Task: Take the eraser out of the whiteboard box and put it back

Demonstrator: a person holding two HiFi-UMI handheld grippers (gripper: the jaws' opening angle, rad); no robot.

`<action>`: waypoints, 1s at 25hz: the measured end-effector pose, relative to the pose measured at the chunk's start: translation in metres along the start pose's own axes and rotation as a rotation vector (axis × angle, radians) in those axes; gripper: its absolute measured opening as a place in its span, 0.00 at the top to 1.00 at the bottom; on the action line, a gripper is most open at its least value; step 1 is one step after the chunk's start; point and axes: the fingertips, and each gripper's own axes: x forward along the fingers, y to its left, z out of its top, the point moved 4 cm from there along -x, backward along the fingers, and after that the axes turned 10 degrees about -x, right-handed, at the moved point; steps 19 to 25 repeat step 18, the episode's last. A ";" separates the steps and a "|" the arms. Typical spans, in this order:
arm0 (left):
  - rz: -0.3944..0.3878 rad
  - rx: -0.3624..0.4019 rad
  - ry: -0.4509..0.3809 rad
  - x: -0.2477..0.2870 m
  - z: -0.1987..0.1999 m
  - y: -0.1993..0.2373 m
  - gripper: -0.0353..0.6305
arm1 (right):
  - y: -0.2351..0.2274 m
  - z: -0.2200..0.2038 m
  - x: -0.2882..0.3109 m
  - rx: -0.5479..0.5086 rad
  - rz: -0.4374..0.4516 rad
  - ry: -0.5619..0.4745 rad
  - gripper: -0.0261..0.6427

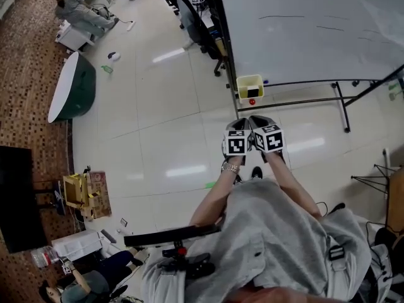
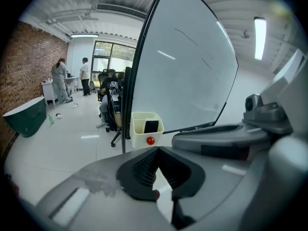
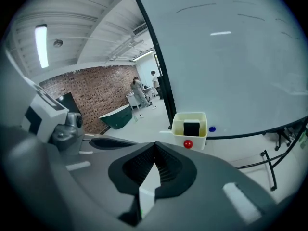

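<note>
A pale yellow box [image 1: 250,87] with a red magnet hangs at the lower left corner of the whiteboard [image 1: 303,30]. A black eraser [image 2: 151,126] stands upright inside it, and the right gripper view shows the eraser [image 3: 191,127] too. Both grippers are held side by side in front of the person, pointing at the box and a short way from it. My left gripper [image 1: 240,126] is shut and holds nothing; in its own view the left gripper [image 2: 158,148] has its tips together. My right gripper [image 1: 260,124] is shut and empty as well, the right gripper [image 3: 156,142] meeting below the box [image 3: 190,129].
The whiteboard stands on a black frame with legs [image 1: 344,109] on the glossy floor. Office chairs [image 1: 202,24] sit behind its left edge. A green and white tub [image 1: 72,87] lies far left, near a cardboard box [image 1: 85,191]. People stand at the back [image 2: 60,78].
</note>
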 end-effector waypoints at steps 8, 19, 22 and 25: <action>0.014 -0.019 -0.025 -0.009 0.011 0.013 0.94 | 0.016 0.004 0.001 0.011 0.004 -0.013 0.96; 0.076 0.020 -0.008 -0.017 0.011 0.023 0.87 | 0.020 0.004 0.007 0.033 0.005 -0.035 0.96; 0.076 0.020 -0.008 -0.017 0.011 0.023 0.87 | 0.020 0.004 0.007 0.033 0.005 -0.035 0.96; 0.076 0.020 -0.008 -0.017 0.011 0.023 0.87 | 0.020 0.004 0.007 0.033 0.005 -0.035 0.96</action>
